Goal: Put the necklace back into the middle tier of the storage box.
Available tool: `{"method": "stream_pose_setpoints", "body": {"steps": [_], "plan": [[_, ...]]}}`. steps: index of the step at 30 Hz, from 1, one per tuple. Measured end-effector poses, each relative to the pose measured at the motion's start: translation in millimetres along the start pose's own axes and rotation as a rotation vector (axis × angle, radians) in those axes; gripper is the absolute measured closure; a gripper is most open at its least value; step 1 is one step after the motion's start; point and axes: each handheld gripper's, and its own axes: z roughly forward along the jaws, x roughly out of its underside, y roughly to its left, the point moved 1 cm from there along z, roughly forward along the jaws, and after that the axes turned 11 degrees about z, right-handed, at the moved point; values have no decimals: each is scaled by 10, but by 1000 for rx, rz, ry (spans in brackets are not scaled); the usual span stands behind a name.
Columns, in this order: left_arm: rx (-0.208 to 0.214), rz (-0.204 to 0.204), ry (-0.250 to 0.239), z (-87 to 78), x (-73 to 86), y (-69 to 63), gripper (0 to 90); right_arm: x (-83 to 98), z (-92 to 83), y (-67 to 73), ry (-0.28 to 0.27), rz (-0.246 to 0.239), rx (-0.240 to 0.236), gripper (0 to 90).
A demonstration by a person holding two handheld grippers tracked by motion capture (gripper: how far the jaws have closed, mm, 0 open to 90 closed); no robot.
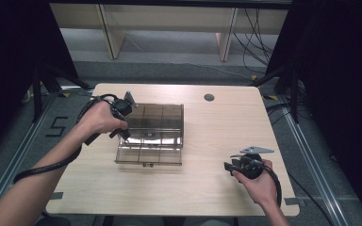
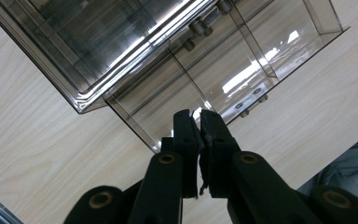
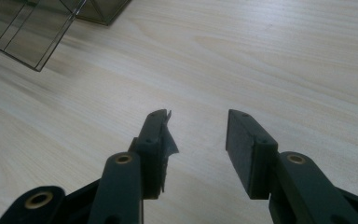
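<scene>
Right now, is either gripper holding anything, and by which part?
The left gripper pinches the clear compartment box by its thin side wall. The right gripper is open, holding nothing.

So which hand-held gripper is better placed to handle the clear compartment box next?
Left. The left hand-held gripper is already at the clear compartment box, jaws nearly shut at its wall. The right hand-held gripper sits open above bare table, well away from it.
</scene>
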Motion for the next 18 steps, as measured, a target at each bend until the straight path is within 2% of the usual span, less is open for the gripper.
{"method": "stream_pose_setpoints", "body": {"steps": [7,9,11,13,15,16,18], "plan": [[2,-4,3,50,-25,45,852,-4,4,-11,-6,-7,-3,594],[4,-7,7,41,-33,57,852,-3,-12,-5,-2,-3,15,594],[-1,1,11,40,-39,67,852,-9,3,-33,-15,-30,12,594],[-6,-7,1,55,-44,62,852,-10,2,-34,-15,-29,12,594],[-6,-9,2,72,-49,68,852,-3,-12,-14,1,-3,16,594],[-7,-6,10,76,-51,75,852,-9,0,-32,-16,-32,11,594],[-10,-14,0,109,-49,81,852,-6,-3,-25,-8,-20,11,594]]}}
